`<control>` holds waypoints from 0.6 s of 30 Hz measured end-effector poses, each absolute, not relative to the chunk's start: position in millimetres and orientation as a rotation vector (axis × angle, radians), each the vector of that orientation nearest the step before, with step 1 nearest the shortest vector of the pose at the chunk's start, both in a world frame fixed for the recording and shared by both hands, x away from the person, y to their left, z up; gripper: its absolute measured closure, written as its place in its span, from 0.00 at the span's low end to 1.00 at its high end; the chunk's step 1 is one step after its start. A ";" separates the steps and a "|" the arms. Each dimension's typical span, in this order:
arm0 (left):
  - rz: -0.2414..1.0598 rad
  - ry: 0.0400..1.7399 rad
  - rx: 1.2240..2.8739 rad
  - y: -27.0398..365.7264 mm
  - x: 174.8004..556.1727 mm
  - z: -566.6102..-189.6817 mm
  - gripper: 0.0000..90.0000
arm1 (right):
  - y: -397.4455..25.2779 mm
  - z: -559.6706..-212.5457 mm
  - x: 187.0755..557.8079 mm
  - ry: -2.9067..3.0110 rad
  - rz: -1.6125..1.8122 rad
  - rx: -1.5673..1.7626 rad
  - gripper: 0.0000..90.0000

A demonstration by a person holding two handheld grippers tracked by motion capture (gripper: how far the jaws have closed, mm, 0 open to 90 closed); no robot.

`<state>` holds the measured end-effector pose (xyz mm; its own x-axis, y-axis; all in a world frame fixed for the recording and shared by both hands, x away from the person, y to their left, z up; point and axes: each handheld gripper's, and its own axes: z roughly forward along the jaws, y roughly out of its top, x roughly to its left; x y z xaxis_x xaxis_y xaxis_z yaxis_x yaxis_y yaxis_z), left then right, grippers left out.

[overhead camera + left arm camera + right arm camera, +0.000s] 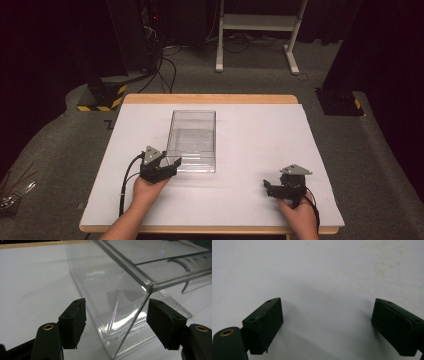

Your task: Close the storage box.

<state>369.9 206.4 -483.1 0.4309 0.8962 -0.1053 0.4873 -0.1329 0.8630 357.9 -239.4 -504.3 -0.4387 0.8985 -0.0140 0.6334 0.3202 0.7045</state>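
A clear plastic box (193,140) stands upright and empty on the white table cover (260,140), a little left of centre. My left gripper (167,164) is open at the box's near left corner. In the left gripper view that corner (147,287) sits between the two black jaws, which stand wide apart without touching it. The box wall (100,290) runs away to the upper left. My right gripper (268,187) rests low near the front right of the table, open, with only bare white cover (324,290) between its jaws.
The wooden table edge (210,98) borders the cover at the back. Beyond it lie grey carpet, a white stand's legs (255,30), cables (165,65) and black-and-yellow striped bases (102,97). Faint stains mark the cover (379,270) ahead of the right gripper.
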 end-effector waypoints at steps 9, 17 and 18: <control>0.534 1.175 1.797 220.5 356.7 -480.0 0.31 | -239.3 -504.3 357.8 2.186 0.890 1.360 0.12; 0.497 1.179 1.825 242.8 342.1 -482.5 0.29 | -239.3 -504.3 357.8 2.186 0.890 1.358 0.12; 0.500 1.180 1.834 246.2 339.9 -483.9 0.29 | -239.4 -504.3 357.8 2.187 0.887 1.357 0.12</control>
<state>339.9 246.2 -483.9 0.4694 0.8750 -0.1180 0.5238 -0.1684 0.8350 357.8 -239.4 -504.3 -0.4379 0.8989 -0.0160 0.6336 0.3212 0.7039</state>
